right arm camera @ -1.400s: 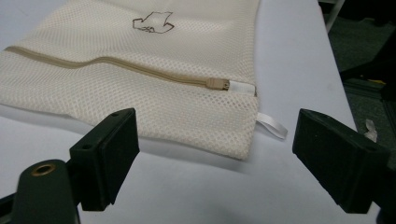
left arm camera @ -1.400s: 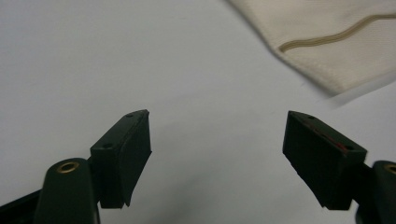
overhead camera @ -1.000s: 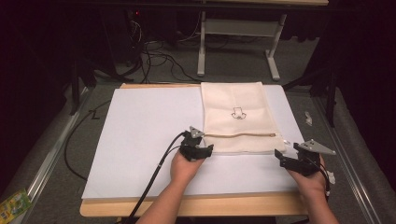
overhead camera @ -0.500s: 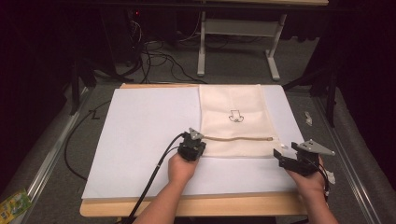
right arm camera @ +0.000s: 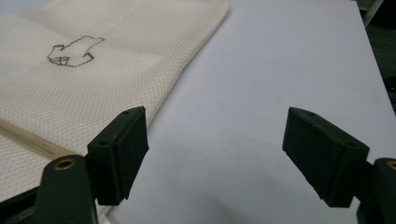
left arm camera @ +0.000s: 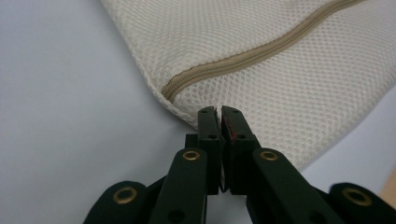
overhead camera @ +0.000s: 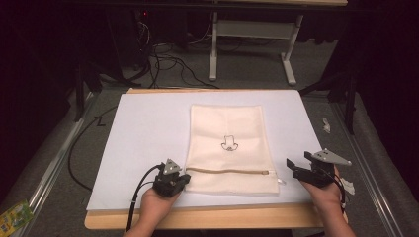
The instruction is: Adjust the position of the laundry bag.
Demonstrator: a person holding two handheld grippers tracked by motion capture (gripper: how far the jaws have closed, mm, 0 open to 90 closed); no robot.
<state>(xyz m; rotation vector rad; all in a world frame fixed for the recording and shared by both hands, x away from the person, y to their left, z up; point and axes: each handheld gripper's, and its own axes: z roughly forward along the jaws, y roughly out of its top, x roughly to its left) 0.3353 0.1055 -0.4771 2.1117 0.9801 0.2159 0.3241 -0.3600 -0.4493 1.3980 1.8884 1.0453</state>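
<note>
Where the bench's near edge meets the person's hands, the left gripper [overhead camera: 171, 180] sits at the near-left corner of the mesh laundry bag [overhead camera: 227, 129], its jaws pressed nearly together. In the left gripper view they stand right at the bag's hem, just below the end of the tan zipper [left arm camera: 261, 51]; whether a fold of mesh is pinched between them I cannot tell. That hold looks meant to anchor the corner. Toward the near-right corner of the bench, the right gripper [overhead camera: 309, 170] hovers with its jaws spread wide, just beside the bag's right side and the white zipper pull [overhead camera: 279, 181], probably ready to take it. Farther back, the bag lies flat on the white mat [overhead camera: 143, 128], mid-bench, its small printed outline [overhead camera: 230, 143] at centre, top reaching toward the far edge.
</note>
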